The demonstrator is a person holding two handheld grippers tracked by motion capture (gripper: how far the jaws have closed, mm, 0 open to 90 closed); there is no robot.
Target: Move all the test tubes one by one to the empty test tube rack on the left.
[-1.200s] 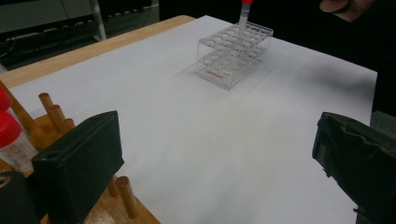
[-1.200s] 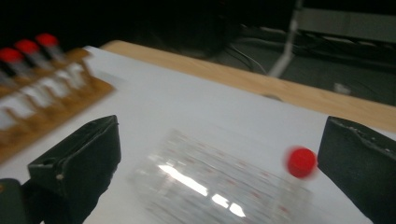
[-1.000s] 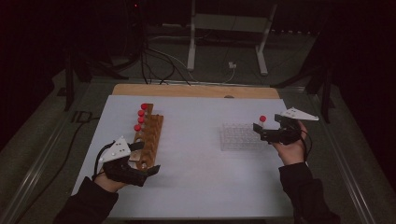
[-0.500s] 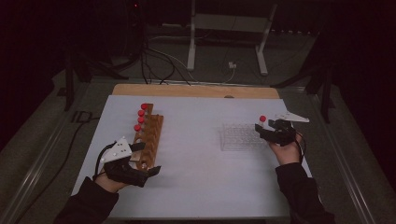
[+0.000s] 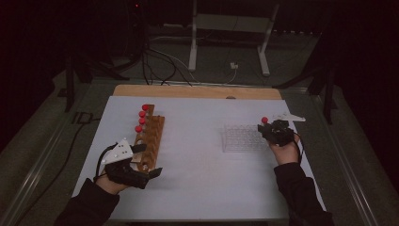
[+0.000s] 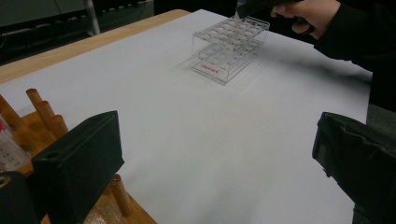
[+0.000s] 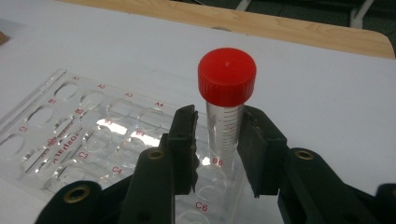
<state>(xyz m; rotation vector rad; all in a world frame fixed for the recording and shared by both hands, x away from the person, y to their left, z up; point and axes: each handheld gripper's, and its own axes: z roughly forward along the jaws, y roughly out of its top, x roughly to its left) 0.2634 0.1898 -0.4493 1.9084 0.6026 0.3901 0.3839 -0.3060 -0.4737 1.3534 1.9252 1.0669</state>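
The right gripper point(image 5: 269, 128) is held over the right end of the clear rack point(image 5: 242, 138), at the right side of the white table point(image 5: 202, 165). It is carried by the right hand point(image 5: 284, 150), with the dark sleeve coming in from the near edge and the forearm pointed away toward the far side. In the right gripper view, a clear tube with a red cap point(image 7: 227, 100) is seen standing upright between the two black jaws, at the rack's right end near the hole marked B6. The jaws have just been closing and are now drawn in close on both sides of the tube; whether the pads point(image 7: 185, 140) press on it cannot be told for sure, but they look to be touching it. The red cap sticks up above the jaws.

The left gripper point(image 5: 149, 161) is held low at the near left of the table, by the near end of the wooden rack point(image 5: 151, 139). Its jaws are spread wide apart — nothing is held between them, as the left gripper view shows. The left hand point(image 5: 113, 181) is laid close to the table, wrist low. Four more red caps point(image 5: 141, 117) are seen in a row on the wooden rack, at its far end.

The two racks are well apart — one left, one right.
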